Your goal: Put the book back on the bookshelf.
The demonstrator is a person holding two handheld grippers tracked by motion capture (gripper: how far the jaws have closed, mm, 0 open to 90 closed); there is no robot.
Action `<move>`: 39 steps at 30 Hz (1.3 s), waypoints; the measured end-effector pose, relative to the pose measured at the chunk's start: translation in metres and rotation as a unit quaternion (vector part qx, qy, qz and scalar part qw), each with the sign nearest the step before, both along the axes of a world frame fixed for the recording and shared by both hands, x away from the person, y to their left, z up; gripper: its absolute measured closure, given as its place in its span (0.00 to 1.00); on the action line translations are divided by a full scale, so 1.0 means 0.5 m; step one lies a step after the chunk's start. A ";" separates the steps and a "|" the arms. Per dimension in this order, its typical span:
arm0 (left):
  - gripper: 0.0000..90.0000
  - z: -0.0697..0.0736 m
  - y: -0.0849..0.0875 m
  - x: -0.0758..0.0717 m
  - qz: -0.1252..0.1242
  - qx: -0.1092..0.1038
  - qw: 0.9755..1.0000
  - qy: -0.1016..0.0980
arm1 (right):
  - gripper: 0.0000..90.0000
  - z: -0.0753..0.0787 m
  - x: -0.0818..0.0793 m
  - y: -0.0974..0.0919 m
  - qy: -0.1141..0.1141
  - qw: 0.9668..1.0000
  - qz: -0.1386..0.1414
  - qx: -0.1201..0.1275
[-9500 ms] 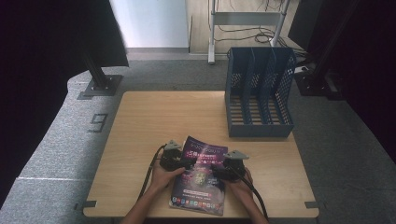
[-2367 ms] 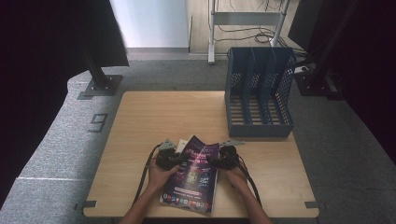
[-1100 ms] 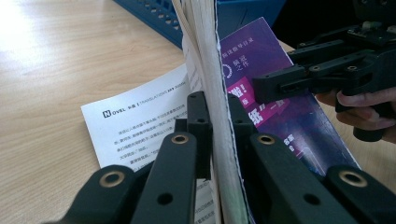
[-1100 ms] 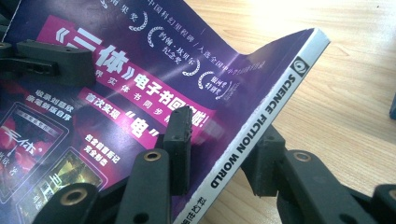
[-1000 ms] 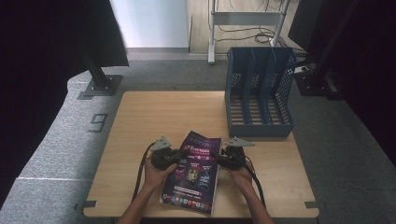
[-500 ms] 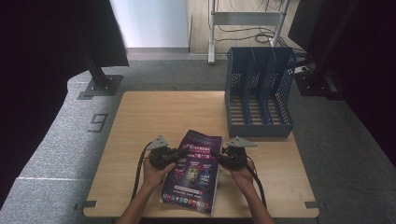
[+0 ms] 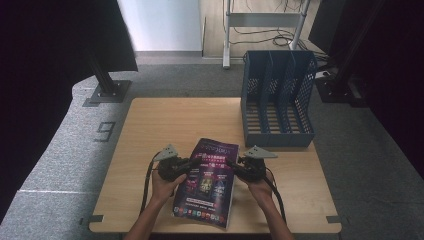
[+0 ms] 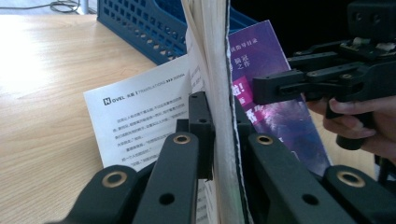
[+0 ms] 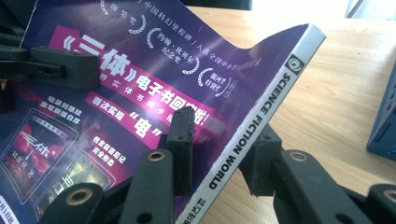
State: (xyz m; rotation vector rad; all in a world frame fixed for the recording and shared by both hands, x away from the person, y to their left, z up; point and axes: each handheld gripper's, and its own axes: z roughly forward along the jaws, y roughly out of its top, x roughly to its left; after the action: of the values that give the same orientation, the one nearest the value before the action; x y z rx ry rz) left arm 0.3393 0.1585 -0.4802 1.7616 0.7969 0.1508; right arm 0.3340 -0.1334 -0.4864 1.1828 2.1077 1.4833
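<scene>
Left gripper (image 8: 219, 140) was clamped on the magazine (image 8: 212, 70), jaws pinching the stack of page edges, which rose upright between the fingers (image 8: 198, 126). A white inside page with printed text fanned out on the near side of the left finger, lying over the wooden table (image 8: 51, 93). Purple cover sloped away past the right finger. Right gripper (image 8: 266, 88) met that cover from the far side, a hand (image 8: 355, 126) holding its grip. Blue file rack (image 8: 140, 28) stood beyond the fingertips.
</scene>
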 end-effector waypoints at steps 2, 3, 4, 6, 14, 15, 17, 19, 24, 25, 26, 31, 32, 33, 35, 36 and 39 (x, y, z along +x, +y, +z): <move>0.95 0.004 0.001 -0.002 0.000 -0.002 1.000 -0.003 | 0.75 0.004 -0.003 0.000 -0.005 1.000 0.000 0.002; 0.95 0.005 0.001 -0.003 0.000 -0.002 1.000 -0.004 | 0.75 0.006 -0.004 0.000 -0.007 1.000 0.000 0.002; 0.95 0.006 0.001 -0.003 0.000 -0.002 1.000 -0.005 | 0.75 0.007 -0.004 -0.001 -0.009 1.000 0.000 0.003; 0.95 0.006 0.002 -0.003 0.000 -0.002 1.000 -0.005 | 0.75 0.009 -0.006 -0.001 -0.011 1.000 0.000 0.004; 0.95 0.007 0.002 -0.003 0.001 -0.004 1.000 -0.007 | 0.75 0.013 -0.008 -0.001 -0.015 1.000 0.000 0.003; 0.95 0.009 0.003 -0.003 0.001 -0.005 1.000 -0.007 | 0.76 0.013 -0.008 -0.001 -0.016 1.000 -0.001 0.003; 0.95 0.011 0.004 -0.004 0.000 -0.006 1.000 -0.008 | 0.76 0.016 -0.009 -0.001 -0.019 1.000 -0.001 0.003; 0.95 0.013 0.004 -0.004 0.000 -0.008 1.000 -0.010 | 0.76 0.018 -0.011 0.000 -0.022 1.000 -0.002 0.004; 0.95 0.023 0.004 -0.004 -0.001 -0.009 1.000 -0.015 | 0.76 0.026 -0.014 -0.001 -0.032 0.999 -0.002 0.003; 0.95 0.025 0.003 -0.003 -0.001 -0.008 1.000 -0.017 | 0.76 0.028 -0.014 -0.001 -0.034 0.999 -0.001 0.003; 0.95 0.026 0.003 -0.002 -0.001 -0.010 1.000 -0.018 | 0.76 0.031 -0.014 -0.002 -0.036 0.999 -0.001 0.003; 0.96 0.032 0.002 0.001 0.000 -0.010 1.000 -0.020 | 0.77 0.042 -0.012 -0.005 -0.046 0.999 -0.001 -0.001; 0.95 0.033 0.003 0.002 0.000 -0.009 1.000 -0.021 | 0.77 0.044 -0.012 -0.004 -0.047 0.999 0.000 -0.002; 0.95 0.034 0.003 0.003 0.000 -0.008 1.000 -0.023 | 0.77 0.045 -0.011 -0.004 -0.049 0.999 0.000 -0.003; 0.95 0.037 0.002 0.004 0.000 -0.007 1.000 -0.025 | 0.77 0.048 -0.009 -0.005 -0.053 0.999 0.001 -0.004; 0.95 0.039 0.002 0.005 0.001 -0.007 1.000 -0.026 | 0.77 0.050 -0.007 -0.005 -0.054 0.999 0.002 -0.004; 0.95 0.044 0.003 0.010 0.002 -0.008 1.000 -0.028 | 0.78 0.056 -0.003 -0.004 -0.059 0.998 0.002 -0.007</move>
State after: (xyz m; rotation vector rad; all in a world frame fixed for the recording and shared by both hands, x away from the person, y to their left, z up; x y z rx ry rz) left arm 0.3443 0.1600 -0.4584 1.7339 0.7589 0.1942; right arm 0.3326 -0.1351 -0.4587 1.0594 2.0390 1.5005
